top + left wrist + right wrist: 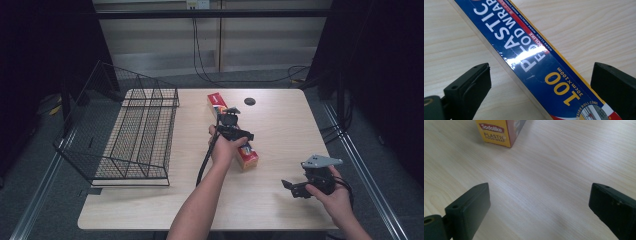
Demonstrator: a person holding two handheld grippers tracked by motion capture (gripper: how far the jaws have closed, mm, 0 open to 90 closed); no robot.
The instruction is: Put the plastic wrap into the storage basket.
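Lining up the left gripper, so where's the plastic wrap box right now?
In the high view the plastic wrap box lies mid-table, right of the wire basket, under the left gripper; the left gripper view shows it between the open jaws.

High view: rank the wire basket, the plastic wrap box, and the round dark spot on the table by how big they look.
1. Wire basket, by far the largest.
2. Plastic food wrap box, long and narrow, partly hidden under the left gripper.
3. Round dark spot, smallest.

Bare table [280, 125] right of the food-wrap box [239, 145]; wire basket [135, 132] along the left edge.
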